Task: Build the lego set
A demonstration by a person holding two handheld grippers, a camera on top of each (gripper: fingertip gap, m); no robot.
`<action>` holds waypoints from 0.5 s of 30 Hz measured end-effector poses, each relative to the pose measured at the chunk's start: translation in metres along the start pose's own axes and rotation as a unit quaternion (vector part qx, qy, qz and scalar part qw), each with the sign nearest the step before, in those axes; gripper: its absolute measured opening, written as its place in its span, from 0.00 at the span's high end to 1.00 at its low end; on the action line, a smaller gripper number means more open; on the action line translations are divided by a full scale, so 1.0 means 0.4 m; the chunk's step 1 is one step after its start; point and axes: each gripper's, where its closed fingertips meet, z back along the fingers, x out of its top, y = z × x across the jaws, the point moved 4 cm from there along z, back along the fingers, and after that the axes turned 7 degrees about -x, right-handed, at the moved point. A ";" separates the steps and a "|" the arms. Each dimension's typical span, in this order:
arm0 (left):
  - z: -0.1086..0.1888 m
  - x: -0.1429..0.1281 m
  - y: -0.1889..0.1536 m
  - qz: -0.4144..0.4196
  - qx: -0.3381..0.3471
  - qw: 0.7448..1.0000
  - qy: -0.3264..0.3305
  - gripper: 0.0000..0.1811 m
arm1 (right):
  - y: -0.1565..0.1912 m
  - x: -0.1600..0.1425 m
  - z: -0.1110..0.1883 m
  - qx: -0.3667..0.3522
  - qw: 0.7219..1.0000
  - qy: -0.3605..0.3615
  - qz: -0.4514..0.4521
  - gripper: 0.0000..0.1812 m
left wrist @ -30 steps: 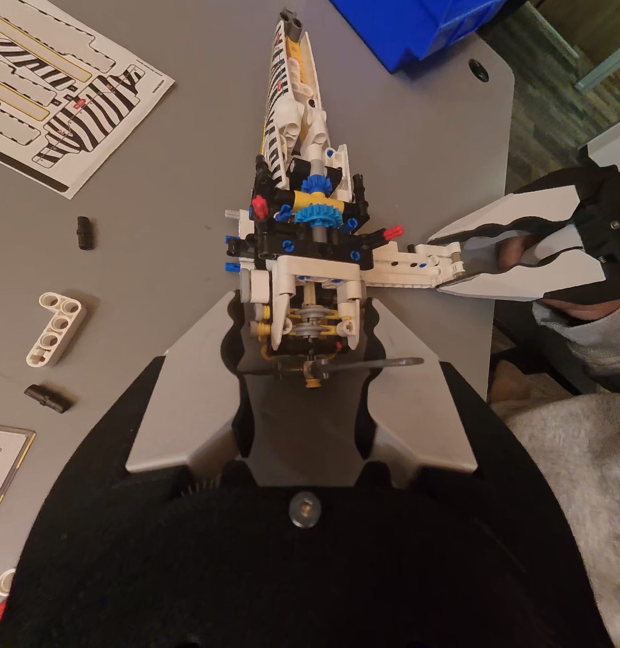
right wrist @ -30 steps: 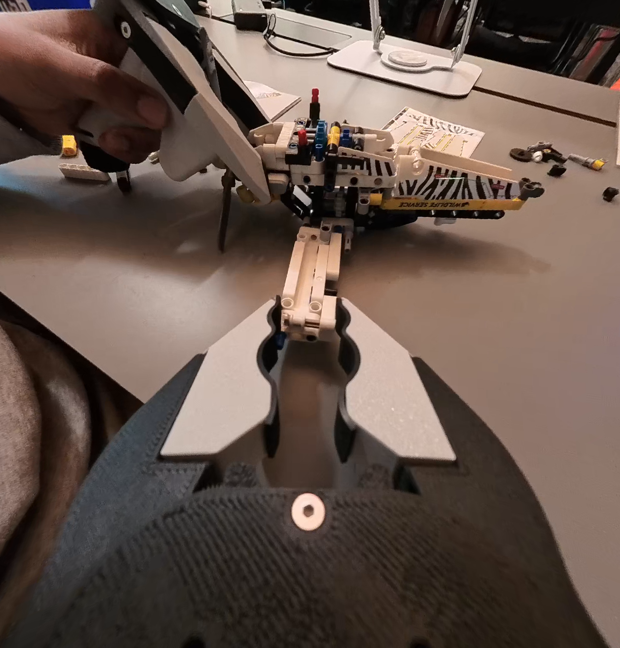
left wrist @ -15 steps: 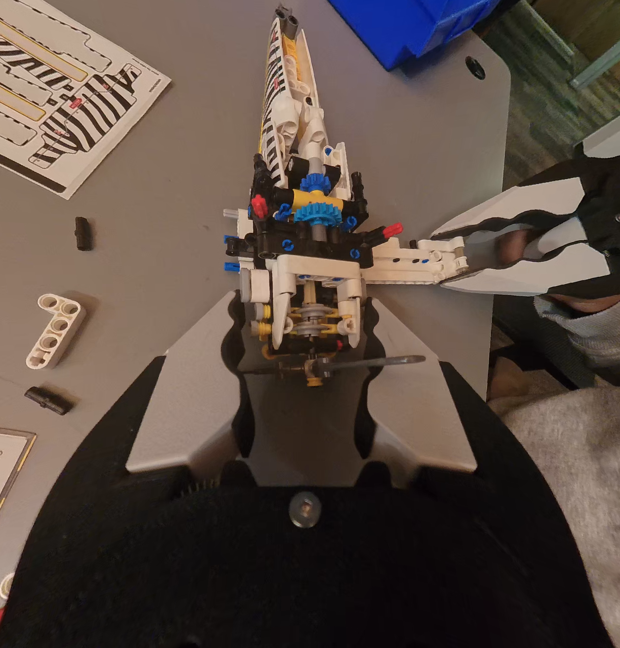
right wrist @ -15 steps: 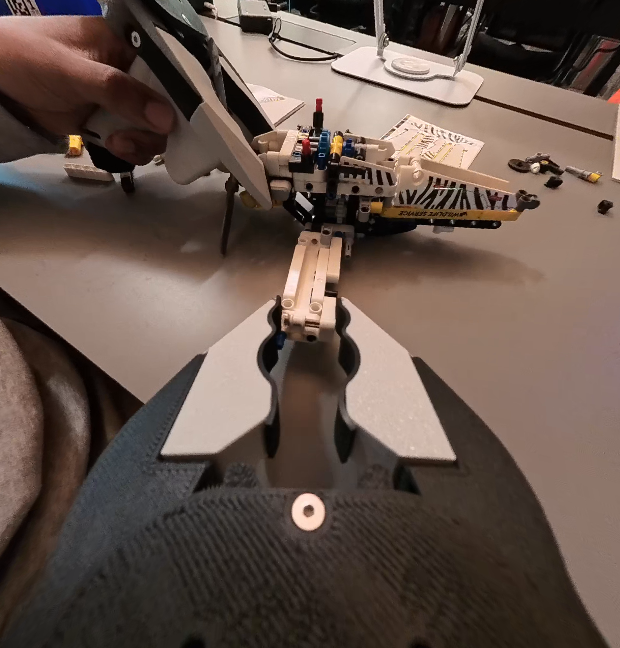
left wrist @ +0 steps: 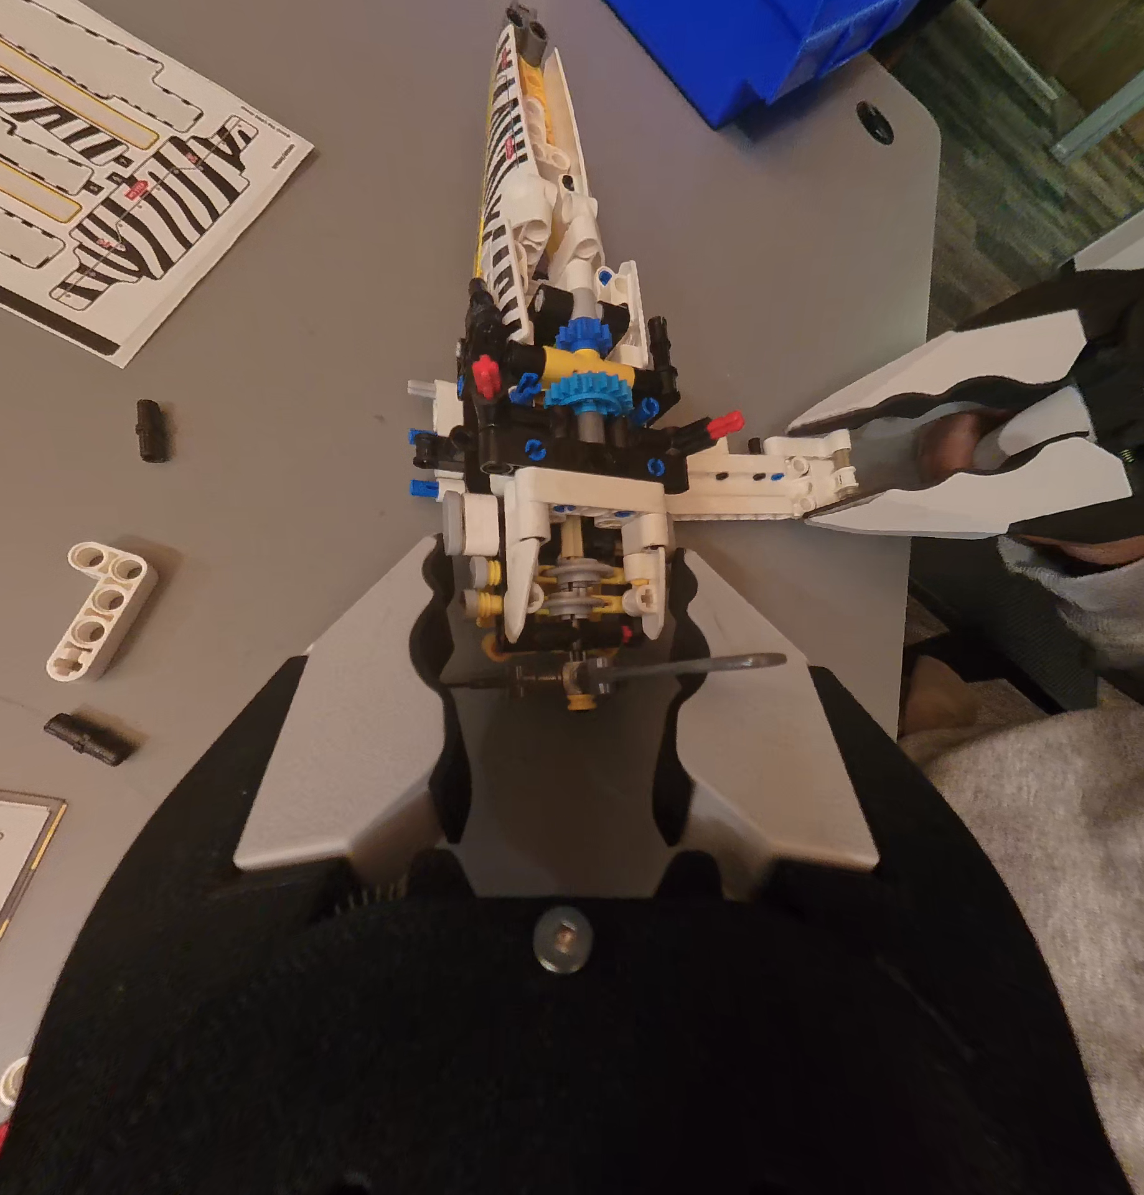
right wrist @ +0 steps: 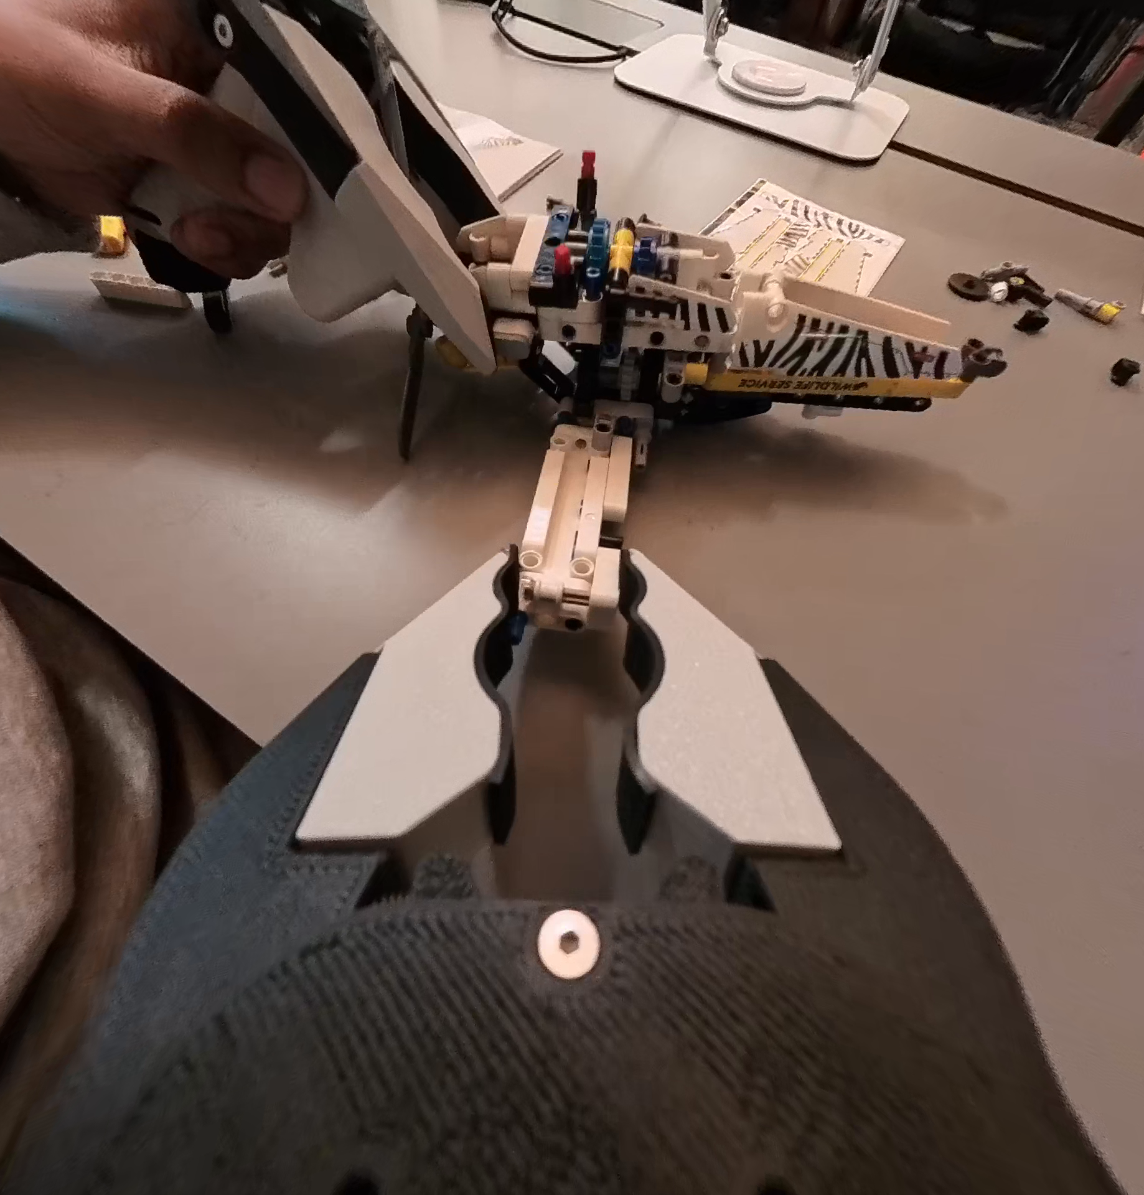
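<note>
The lego model (left wrist: 556,414), a white and black plane body with a zebra-striped tail, blue gears and red pins, lies on the grey table (left wrist: 336,271). My left gripper (left wrist: 560,582) is shut on the model's nose end, just behind the grey propeller (left wrist: 653,669). My right gripper (right wrist: 569,598) is shut on the tip of the white wing (right wrist: 579,511), which joins the model's side. The model shows side-on in the right wrist view (right wrist: 686,310). The right gripper also shows in the left wrist view (left wrist: 821,478), on the wing (left wrist: 750,482).
A zebra sticker sheet (left wrist: 104,174), a white L-shaped beam (left wrist: 100,611) and two black pins (left wrist: 150,430) (left wrist: 87,737) lie left of the model. A blue bin (left wrist: 763,45) stands at the far edge. Loose small parts (right wrist: 1009,291) and a metal stand base (right wrist: 763,90) lie beyond the model.
The right gripper and wing have pushed slightly closer to the model's body. The left gripper keeps its hold and has barely moved.
</note>
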 end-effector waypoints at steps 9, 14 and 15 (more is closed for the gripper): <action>0.001 0.001 -0.005 0.010 -0.011 1.000 -0.003 0.67 | -0.004 -0.022 -0.011 0.016 0.998 0.058 0.011 0.99; 0.003 -0.002 -0.006 0.018 -0.023 1.000 -0.003 0.67 | 0.002 -0.005 -0.006 0.019 0.998 0.051 0.021 0.83; 0.003 -0.002 -0.008 0.017 -0.023 1.000 -0.003 0.66 | -0.001 0.002 -0.001 0.016 0.999 0.044 0.027 0.82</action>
